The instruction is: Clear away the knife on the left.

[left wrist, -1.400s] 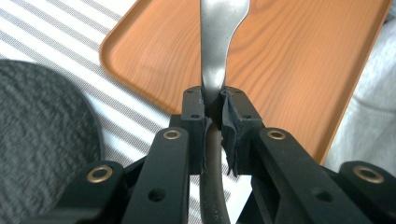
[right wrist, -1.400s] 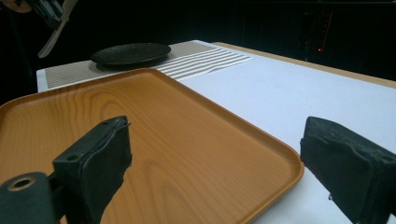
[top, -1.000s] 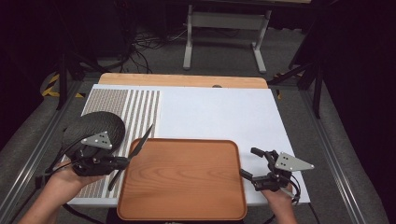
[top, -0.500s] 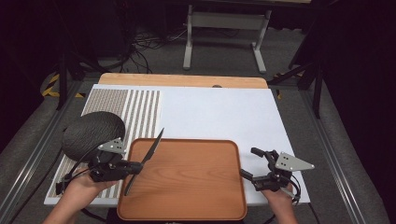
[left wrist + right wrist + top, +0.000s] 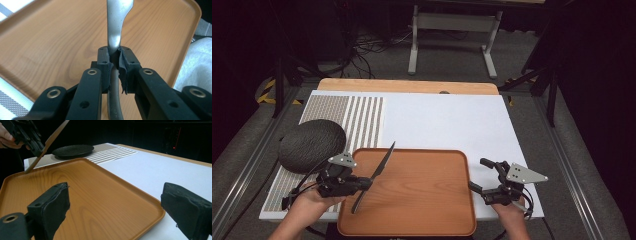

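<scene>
Tray [image 5: 422, 200] sits at the table's near edge, plate [image 5: 312, 145] left of it. Left gripper [image 5: 364, 182], clamped on the knife [image 5: 374, 175] mid-handle, has swung in from beside the tray; knife now hangs tilted over the tray's left part, likely about to be laid there. Right gripper [image 5: 484, 176] unmoved, jaws wide, empty.
</scene>
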